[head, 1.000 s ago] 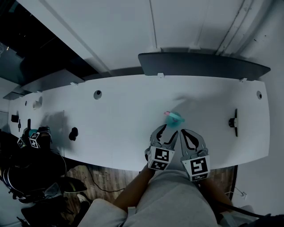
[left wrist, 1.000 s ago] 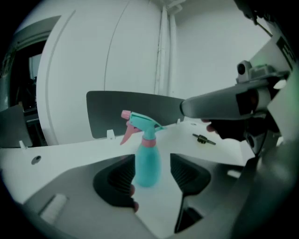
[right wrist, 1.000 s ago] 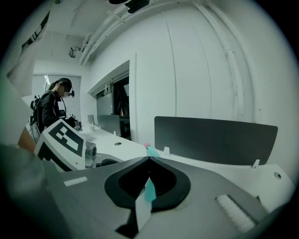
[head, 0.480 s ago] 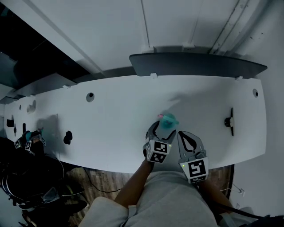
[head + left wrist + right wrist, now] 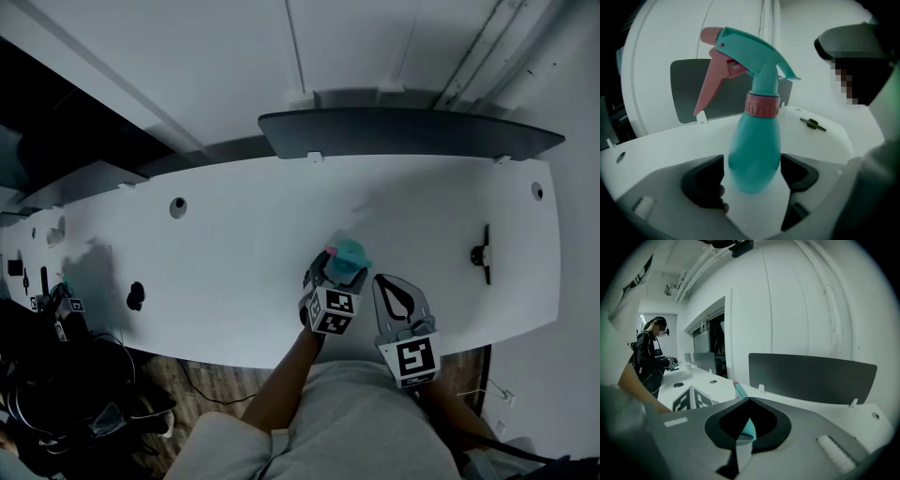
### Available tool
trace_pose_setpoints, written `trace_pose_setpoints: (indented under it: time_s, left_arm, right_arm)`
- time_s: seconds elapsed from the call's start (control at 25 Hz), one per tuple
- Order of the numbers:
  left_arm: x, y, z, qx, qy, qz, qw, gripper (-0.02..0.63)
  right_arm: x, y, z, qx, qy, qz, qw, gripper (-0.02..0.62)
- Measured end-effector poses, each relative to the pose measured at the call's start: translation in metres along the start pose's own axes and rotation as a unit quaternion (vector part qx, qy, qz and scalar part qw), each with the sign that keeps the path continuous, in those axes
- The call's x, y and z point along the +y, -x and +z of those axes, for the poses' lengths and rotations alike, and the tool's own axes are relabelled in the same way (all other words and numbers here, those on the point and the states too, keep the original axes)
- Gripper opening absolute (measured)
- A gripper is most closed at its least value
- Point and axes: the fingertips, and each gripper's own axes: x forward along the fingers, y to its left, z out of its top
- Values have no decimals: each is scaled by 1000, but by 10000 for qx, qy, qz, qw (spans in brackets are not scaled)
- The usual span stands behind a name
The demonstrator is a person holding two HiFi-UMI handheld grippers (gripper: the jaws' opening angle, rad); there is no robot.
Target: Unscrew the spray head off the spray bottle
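Landmark: white desk [image 5: 234,244]
Bottle: teal bottle [image 5: 754,154] stands upright on the desk, close to its front edge, about mid-length
Spray head: teal spray head [image 5: 754,49] sits on the bottle, joined by a pink collar [image 5: 761,104]; pink trigger [image 5: 711,82] hangs to the left in the left gripper view
Left gripper: left gripper [image 5: 336,272] reaches in over the desk's front edge; its jaws have just been opening and stand wide, released, with the bottle's lower body between them; pads [image 5: 701,180] lie just beside the bottle's sides, contact cannot be told
Right gripper: right gripper [image 5: 749,399] is held over the desk's front edge, just right of the left gripper; jaws clenched tip to tip, nothing gripped; a strip of the bottle shows beyond them
Panel: dark panel [image 5: 412,136] stands upright along the desk's far edge
Clamp: black clamp [image 5: 483,255] lies on the desk towards its right end
Port: round port [image 5: 178,207] in the desk top, left part
Person: a person [image 5: 649,357] stands beside the desk's left end, seen in the right gripper view
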Motion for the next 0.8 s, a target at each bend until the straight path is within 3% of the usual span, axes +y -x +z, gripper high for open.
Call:
trace_pose_setpoints:
  time_s: [0.08, 0.2, 0.56, 0.8]
  left_arm:
    - [1, -4, 0, 26, -19, -8, 10000, 367]
    - [0, -9, 3, 30, -65, -34, 10000, 367]
    - [-2, -8, 3, -32, -204, -83, 9998, 359]
    - [0, 10, 12, 28, -670, 94, 9977, 359]
  right_arm:
    - [-2, -1, 1, -18, 142, 7, 9999, 0]
    - [-3, -1, -2, 77, -88, -41, 9999, 0]
    - [-6, -1, -5, 132, -142, -75, 9998, 0]
    - [4, 1, 2, 35, 136, 130, 9998, 0]
